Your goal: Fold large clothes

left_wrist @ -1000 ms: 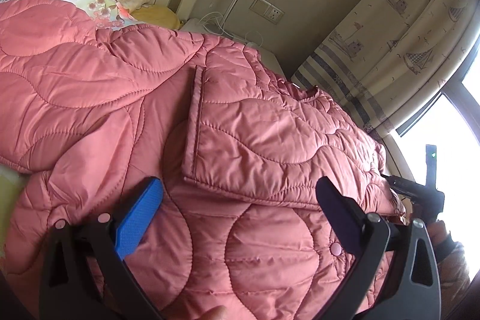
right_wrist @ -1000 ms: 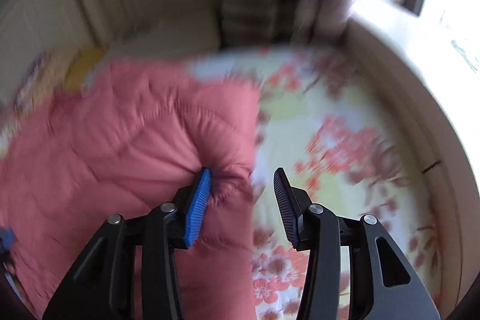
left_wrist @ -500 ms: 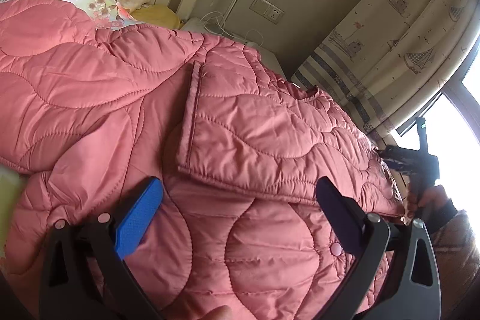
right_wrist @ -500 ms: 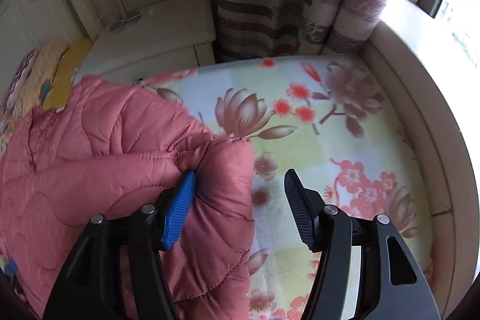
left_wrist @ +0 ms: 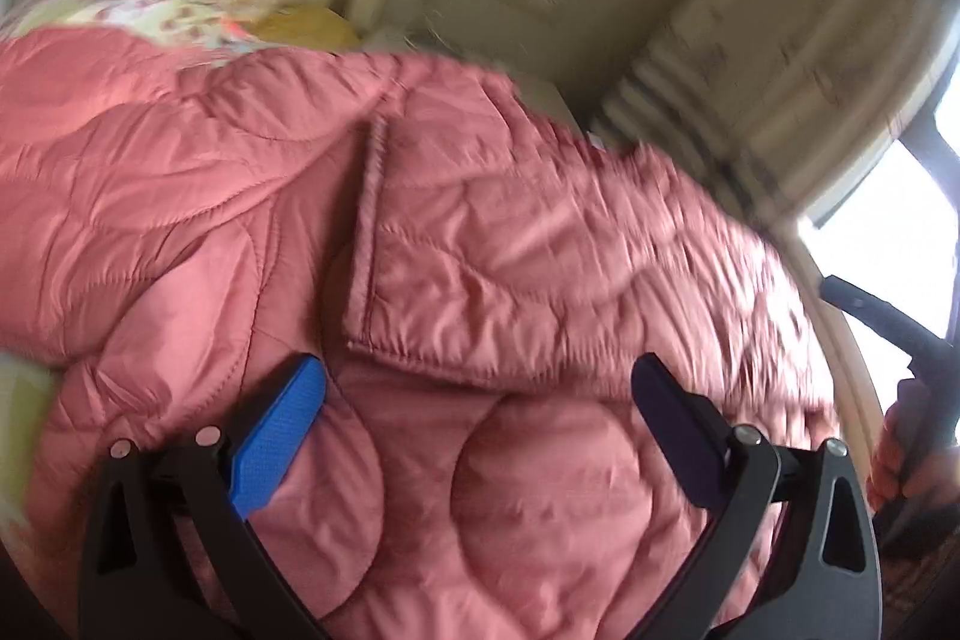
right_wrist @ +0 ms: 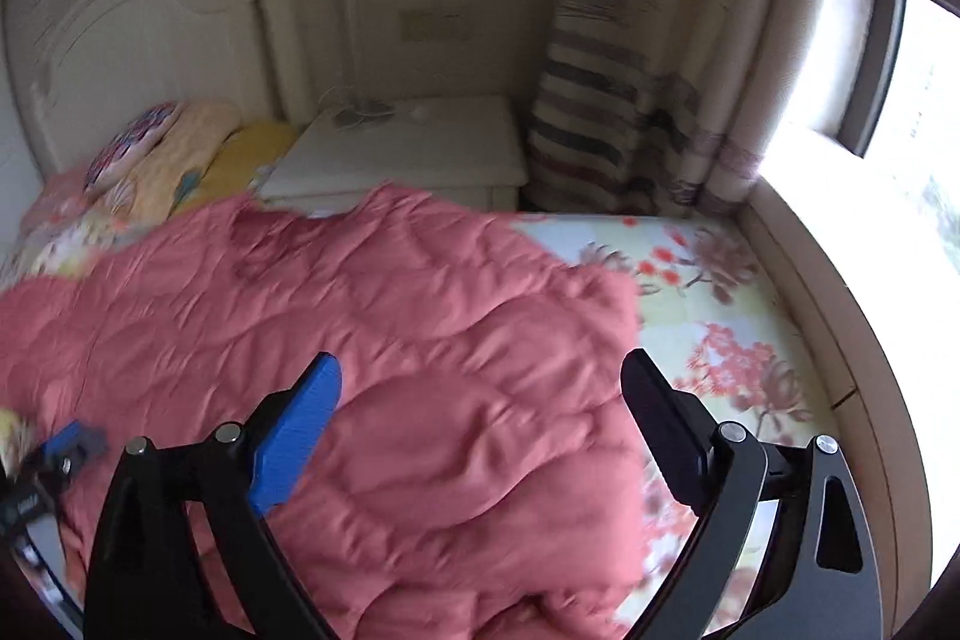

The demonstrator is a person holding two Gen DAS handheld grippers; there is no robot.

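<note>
A pink quilted coat (right_wrist: 372,340) lies spread over the bed's floral sheet (right_wrist: 732,340), its far edge near the white nightstand (right_wrist: 408,154) and the striped curtain (right_wrist: 606,130). The left claw (left_wrist: 480,424) hangs released above the coat, fingers wide apart, just short of a folded flap (left_wrist: 510,268) (both views are motion-blurred). The right claw (right_wrist: 480,418) is likewise released over the coat's edge, gripping nothing, with pillows (right_wrist: 162,148) by the headboard.

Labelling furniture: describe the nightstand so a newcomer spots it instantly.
Start at the white carved headboard. Right of it, before the striped curtain, stands the low white square-topped nightstand behind the pink quilted jacket. Unlike its neighbours, it is plain and flat-topped.
</note>
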